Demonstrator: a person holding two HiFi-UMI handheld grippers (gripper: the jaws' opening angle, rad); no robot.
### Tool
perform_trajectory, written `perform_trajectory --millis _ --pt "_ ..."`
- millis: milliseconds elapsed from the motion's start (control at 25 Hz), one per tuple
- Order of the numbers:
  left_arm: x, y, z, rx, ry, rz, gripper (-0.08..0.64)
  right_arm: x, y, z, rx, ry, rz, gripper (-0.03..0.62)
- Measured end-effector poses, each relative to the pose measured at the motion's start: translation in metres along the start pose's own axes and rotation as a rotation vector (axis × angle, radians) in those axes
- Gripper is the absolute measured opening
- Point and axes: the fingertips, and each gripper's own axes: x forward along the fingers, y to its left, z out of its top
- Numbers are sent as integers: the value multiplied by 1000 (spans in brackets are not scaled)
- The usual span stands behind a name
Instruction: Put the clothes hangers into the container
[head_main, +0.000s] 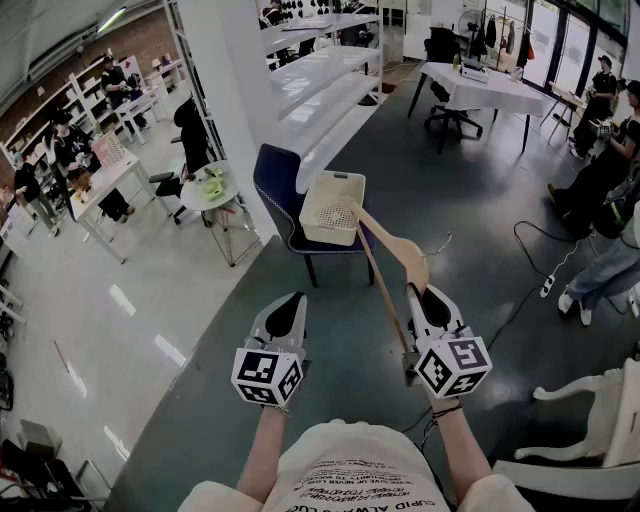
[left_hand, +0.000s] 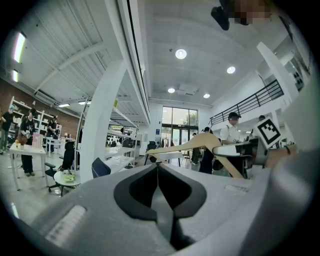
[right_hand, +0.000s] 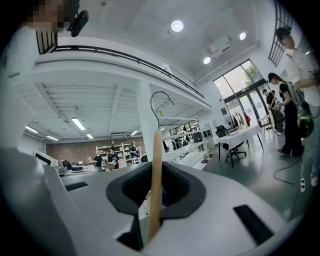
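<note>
My right gripper is shut on a wooden clothes hanger, held in the air over the dark floor. The hanger's bar passes between the jaws, and its metal hook rises above them. A cream perforated container sits on a blue chair ahead; the hanger's far end reaches toward its right side. My left gripper hangs beside the right one, jaws shut with nothing between them. In the left gripper view the hanger shows off to the right.
The blue chair stands beside a white column and long white tables. A small round table is to the left. A white chair is at lower right; a cable with a power strip lies on the floor. People stand around.
</note>
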Motion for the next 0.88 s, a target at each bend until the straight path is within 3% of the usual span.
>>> perform_trajectory --millis 880 --pt "10 -30 -1 5 -5 21 23 -12 -29 3 -1 -9 14 52"
